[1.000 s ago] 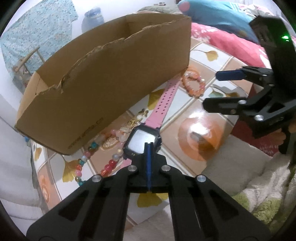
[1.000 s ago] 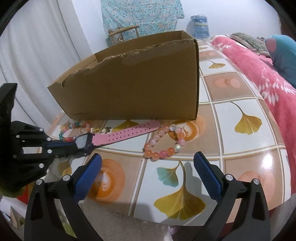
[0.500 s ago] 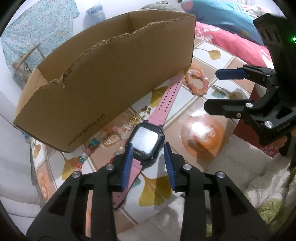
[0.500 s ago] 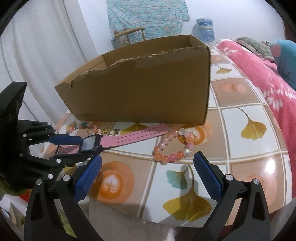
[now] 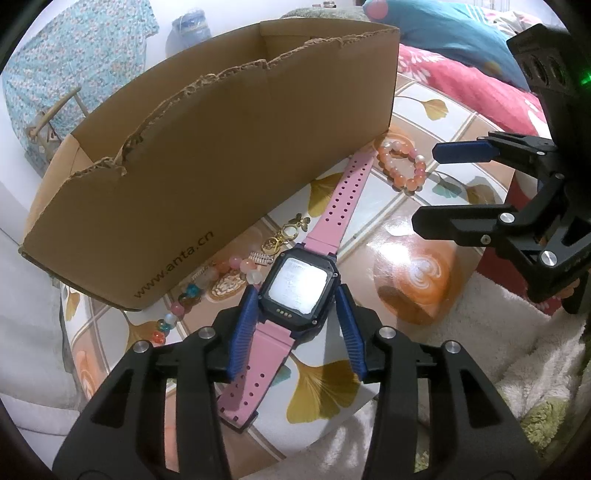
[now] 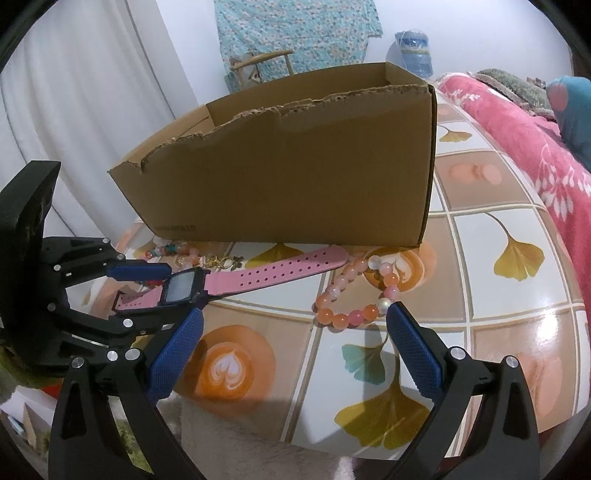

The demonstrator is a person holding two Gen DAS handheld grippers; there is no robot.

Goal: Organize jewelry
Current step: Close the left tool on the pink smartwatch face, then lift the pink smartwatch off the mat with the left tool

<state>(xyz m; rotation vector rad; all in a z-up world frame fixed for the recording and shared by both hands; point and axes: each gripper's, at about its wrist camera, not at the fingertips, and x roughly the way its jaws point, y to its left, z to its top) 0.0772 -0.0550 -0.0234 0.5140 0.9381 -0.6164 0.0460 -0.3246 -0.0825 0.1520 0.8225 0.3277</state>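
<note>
A pink-strapped watch [image 5: 297, 282] with a dark square case lies on the tiled table [image 6: 491, 258] in front of an open cardboard box [image 5: 207, 147]. My left gripper [image 5: 295, 295] straddles the case. Its jaws are opening, with the watch between the blue pads and a thin gap on each side. In the right wrist view the same gripper [image 6: 166, 295] brackets the watch [image 6: 181, 288] at the left. My right gripper [image 6: 295, 314] stands open and empty, just short of an orange-pink bead bracelet [image 6: 354, 295]. A multicoloured bead string with gold charms [image 5: 221, 280] lies against the box.
The box [image 6: 295, 177] fills the table's far side. A pink blanket [image 6: 535, 147] and a blue pillow [image 5: 443, 33] lie to the right. A fluffy white cover [image 5: 498, 332] borders the table's near edge. A wooden chair [image 6: 262, 62] and a water jug [image 6: 412, 46] stand behind.
My left gripper went from shut at the watch's near edge to spread around the case. The right gripper has stayed where it was, open.
</note>
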